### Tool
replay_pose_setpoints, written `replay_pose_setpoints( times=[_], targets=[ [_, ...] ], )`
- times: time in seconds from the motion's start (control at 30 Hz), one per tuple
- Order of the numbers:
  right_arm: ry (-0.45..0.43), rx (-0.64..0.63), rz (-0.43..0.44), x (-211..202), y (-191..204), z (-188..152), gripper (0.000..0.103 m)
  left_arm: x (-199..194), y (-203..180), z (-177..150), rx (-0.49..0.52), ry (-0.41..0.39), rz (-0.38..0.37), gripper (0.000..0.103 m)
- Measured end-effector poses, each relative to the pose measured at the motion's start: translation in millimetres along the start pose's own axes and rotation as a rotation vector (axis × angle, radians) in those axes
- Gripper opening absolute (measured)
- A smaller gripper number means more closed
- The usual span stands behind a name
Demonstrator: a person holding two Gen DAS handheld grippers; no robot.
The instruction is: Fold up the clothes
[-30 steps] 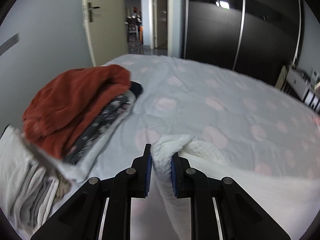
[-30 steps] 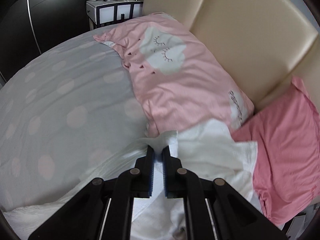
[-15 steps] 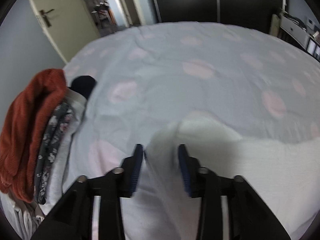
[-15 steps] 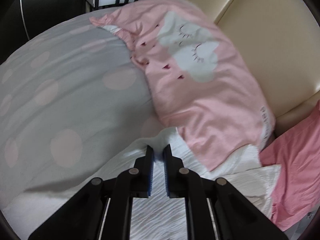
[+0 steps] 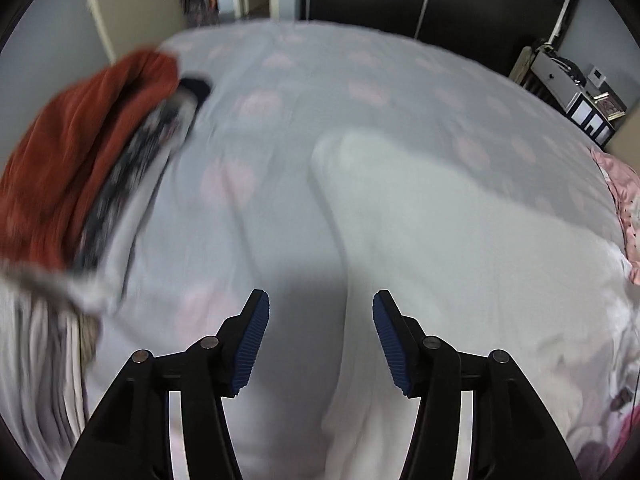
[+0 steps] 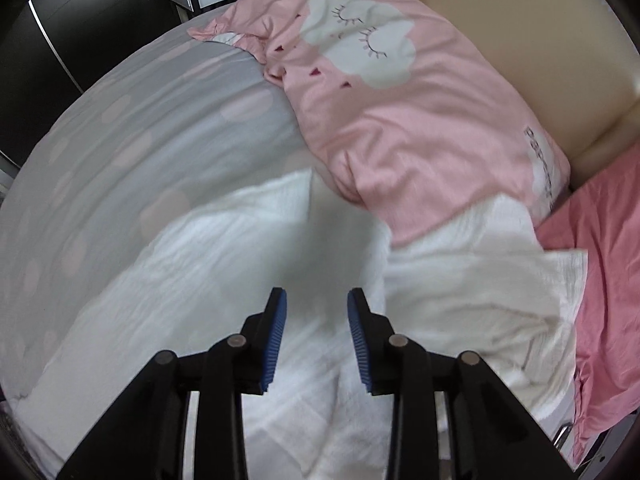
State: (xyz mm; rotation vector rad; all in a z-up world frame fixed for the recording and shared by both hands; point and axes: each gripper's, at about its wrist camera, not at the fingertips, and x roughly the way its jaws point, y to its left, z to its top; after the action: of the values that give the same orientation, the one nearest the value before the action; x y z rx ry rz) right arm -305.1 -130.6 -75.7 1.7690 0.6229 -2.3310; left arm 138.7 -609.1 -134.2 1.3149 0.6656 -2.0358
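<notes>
With both the left gripper point(image 5: 321, 334) and right gripper point(image 6: 316, 334) hovering jaws released and empty, the white textured cotton garment point(image 6: 224, 280) is lying along the grey pink-spotted bed point(image 5: 340, 92) toward its pillow end, apparently mid-fold and needing fresh edge grips.

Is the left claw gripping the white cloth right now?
No, the left claw is wide open, with nothing between its blue pads, and the white cloth lies loose on the bed below.
</notes>
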Motion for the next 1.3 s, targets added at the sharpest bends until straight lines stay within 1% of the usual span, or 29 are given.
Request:
replay_pose_setpoints(
  times=[0.07,0.17,0.27,0.33,0.4,0.53,0.63,0.67,0.7,0.73,0.77,0.8,0.83,0.87,0.9,0.93,1.0,1.1,1.17,1.23,1.3],
  targets=[
    [0.011,0.001,0.023,-11.0,-14.6,-17.0,0.031,4.6,8.6,-24.9,-0.055,0.046,-0.022,0.056],
    [0.026,-0.004,0.056,-27.5,-36.4,-43.6,0.031,15.9,20.6,-52.1,-0.168,0.082,-0.091,0.056],
    [0.047,-0.037,0.088,-42.5,-55.6,-72.9,0.031,27.9,28.0,-70.8,-0.284,0.092,-0.179,0.057],
    [0.064,-0.058,0.111,-49.8,-65.5,-90.7,0.031,36.2,27.6,-78.3,-0.331,0.109,-0.239,0.057],
    [0.089,-0.072,0.132,-55.2,-74.0,-109.1,0.031,41.5,23.3,-80.9,-0.343,0.122,-0.254,0.057],
    [0.134,-0.062,0.158,-62.1,-91.2,-141.3,0.031,48.9,11.8,-82.1,-0.308,0.13,-0.213,0.057],
    [0.156,-0.051,0.18,-63.0,-104.5,-162.2,0.031,56.1,7.7,-84.9,-0.306,0.149,-0.223,0.057],
    [0.164,-0.047,0.187,-62.6,-108.8,-168.8,0.031,56.8,4.9,-85.2,-0.289,0.148,-0.212,0.052],
    [0.173,-0.045,0.193,-60.9,-112.6,-175.3,0.031,57.2,1.6,-85.4,-0.268,0.146,-0.195,0.044],
    [0.189,-0.039,0.195,-56.1,-116.5,-181.1,0.032,56.9,-1.4,-85.3,-0.251,0.143,-0.185,0.041],
    [0.206,-0.032,0.198,-50.9,-120.5,-186.8,0.035,56.2,-4.3,-85.1,-0.236,0.139,-0.178,0.036],
    [0.222,-0.025,0.2,-45.6,-124.4,-192.6,0.037,55.2,-6.9,-85.0,-0.224,0.134,-0.172,0.027],
    [0.239,-0.017,0.202,-40.3,-128.3,-198.3,0.04,54.1,-9.2,-85.0,-0.213,0.129,-0.166,0.025],
    [0.256,-0.01,0.204,-35.0,-132.2,-204.0,0.04,52.4,-11.8,-85.2,-0.198,0.121,-0.154,0.023],
    [0.273,-0.003,0.206,-29.7,-136.2,-209.8,0.041,50.5,-14.7,-85.6,-0.179,0.11,-0.138,0.018],
    [0.289,0.004,0.208,-24.4,-140.1,-215.5,0.041,47.0,-17.0,-86.0,-0.166,0.095,-0.121,0.018],
    [0.338,0.063,0.213,-11.9,-153.2,-225.7,0.041,37.0,-19.5,-86.8,-0.151,0.054,-0.092,0.015],
    [0.411,0.144,0.23,5.8,-172.4,-238.1,0.041,7.8,-6.8,-86.7,-0.219,-0.055,-0.067,0.014],
    [0.428,0.154,0.234,12.2,-173.9,-241.9,0.041,-11.9,5.7,-90.3,-0.27,-0.127,-0.037,0.014],
    [0.443,0.162,0.238,18.2,-174.6,-245.3,0.041,-28.7,22.4,-96.6,-0.298,-0.167,-0.007,0.012],
    [0.457,0.169,0.241,24.3,-175.4,-248.8,0.041,-36.7,29.2,-100.8,-0.329,-0.185,0.015,0.012]
  ],
)
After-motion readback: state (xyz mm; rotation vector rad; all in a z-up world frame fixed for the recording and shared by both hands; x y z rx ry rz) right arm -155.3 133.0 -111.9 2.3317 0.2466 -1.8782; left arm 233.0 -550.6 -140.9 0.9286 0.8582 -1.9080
